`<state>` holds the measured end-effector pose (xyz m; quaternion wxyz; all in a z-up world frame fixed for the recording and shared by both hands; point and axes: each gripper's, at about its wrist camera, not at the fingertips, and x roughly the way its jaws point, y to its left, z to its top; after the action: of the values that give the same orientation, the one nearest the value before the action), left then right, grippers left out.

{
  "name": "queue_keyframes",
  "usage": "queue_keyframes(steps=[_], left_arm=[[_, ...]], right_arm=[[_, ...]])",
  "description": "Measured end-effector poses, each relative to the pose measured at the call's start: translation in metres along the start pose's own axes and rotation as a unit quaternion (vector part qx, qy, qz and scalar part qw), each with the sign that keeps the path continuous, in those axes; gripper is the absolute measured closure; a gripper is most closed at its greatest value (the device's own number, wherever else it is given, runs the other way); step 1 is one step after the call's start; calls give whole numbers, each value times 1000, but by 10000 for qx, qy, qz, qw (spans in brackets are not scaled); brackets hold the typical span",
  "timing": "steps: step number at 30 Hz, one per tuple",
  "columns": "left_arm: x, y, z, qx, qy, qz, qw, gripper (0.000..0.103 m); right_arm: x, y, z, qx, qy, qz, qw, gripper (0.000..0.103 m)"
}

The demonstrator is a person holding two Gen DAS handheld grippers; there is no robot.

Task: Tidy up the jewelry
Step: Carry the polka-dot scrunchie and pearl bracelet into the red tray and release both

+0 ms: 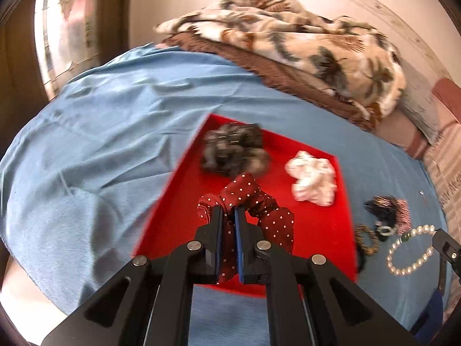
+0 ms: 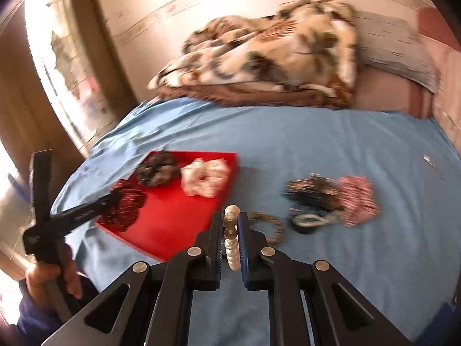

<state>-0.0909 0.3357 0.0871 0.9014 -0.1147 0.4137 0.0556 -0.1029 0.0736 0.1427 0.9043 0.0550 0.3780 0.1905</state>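
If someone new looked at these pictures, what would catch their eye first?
Likely the bright red tray on the blue sheet, where the left gripper pinches a polka-dot scrunchie near a grey one and a white one. Next, the right gripper is shut on a pearl bracelet beside the tray.

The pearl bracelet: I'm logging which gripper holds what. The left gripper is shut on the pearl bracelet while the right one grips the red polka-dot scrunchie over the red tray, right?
The grippers are swapped. The right gripper is shut on the pearl bracelet, as the right wrist view shows; the left gripper grips the red polka-dot scrunchie over the red tray.
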Motion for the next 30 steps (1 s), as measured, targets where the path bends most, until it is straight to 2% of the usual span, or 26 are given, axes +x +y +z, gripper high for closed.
queue_keyframes(steps=[6, 10, 15, 19, 25, 29, 30], left_arm=[[11, 30, -3, -223, 6, 204, 9995, 95], [14, 37, -4, -253, -8, 171, 9995, 95], [16, 34, -8, -146, -38, 246, 9996, 95], [17, 29, -10, -17, -96, 336, 9994, 94], [16, 29, -10, -47, -193, 326, 9993, 79], [11, 31, -10, -116, -357, 358, 9987, 60], [10, 32, -10, -131, -395, 372, 9984, 60]], right_arm=[[47, 59, 13, -267, 326, 375, 9984, 92], [78, 76, 12, -171, 591, 568, 9965, 92], [112, 68, -7, -66, 1088, 310, 9936, 92], [122, 57, -18, -35, 1275, 62, 9918, 92], [126, 59, -24, -90, 1407, 30, 9900, 92], [127, 70, -28, -277, 1446, 123, 9890, 91], [126, 73, -29, -325, 1438, 150, 9890, 91]])
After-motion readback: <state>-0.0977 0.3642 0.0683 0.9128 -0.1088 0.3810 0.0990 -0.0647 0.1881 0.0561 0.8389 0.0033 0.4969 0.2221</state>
